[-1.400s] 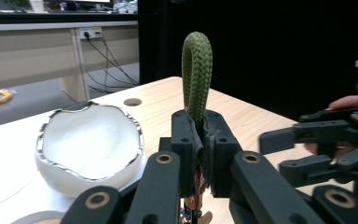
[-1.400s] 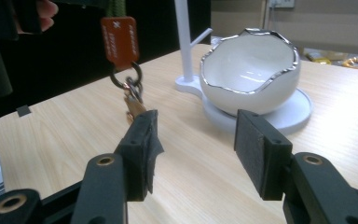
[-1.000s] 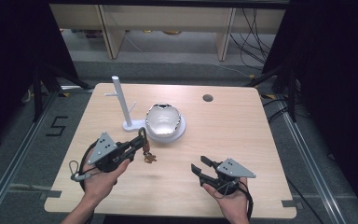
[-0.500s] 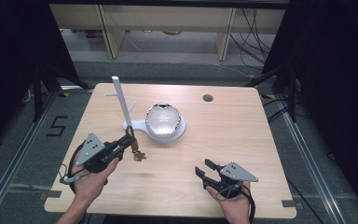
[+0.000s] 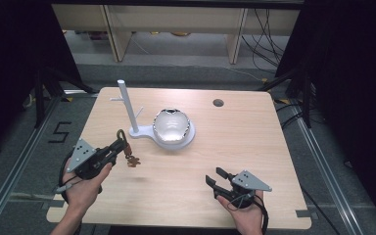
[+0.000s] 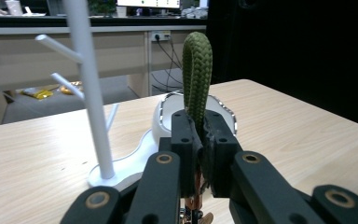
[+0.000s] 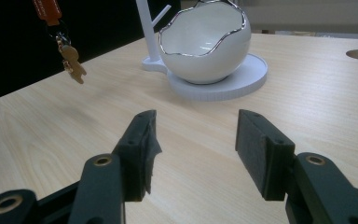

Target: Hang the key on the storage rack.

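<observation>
My left gripper [image 5: 119, 147] [image 6: 196, 140] is shut on a keychain: its green braided loop [image 6: 196, 74] [image 5: 121, 135] sticks up above the jaws. Below them hang an orange tag [image 7: 47, 9] and a small gingerbread-man charm [image 5: 133, 160] [image 7: 73, 64], clear of the table. A white stand with a branched pole [image 5: 126, 105] [image 6: 89, 93] and an egg-shaped white bowl [image 5: 172, 125] [image 7: 205, 39] sits just beyond this gripper. Near the front right edge my right gripper [image 5: 214, 179] [image 7: 195, 149] is held open and empty above the wood.
The wooden table [image 5: 254, 147] has a round cable hole [image 5: 218, 103] at its back right. Black frame legs and dark curtains flank the table. Beyond its far edge are a shelf unit and loose cables on the floor.
My left gripper has carried the keychain left and toward the front, away from the bowl. The right gripper has shifted slightly toward the front edge.
</observation>
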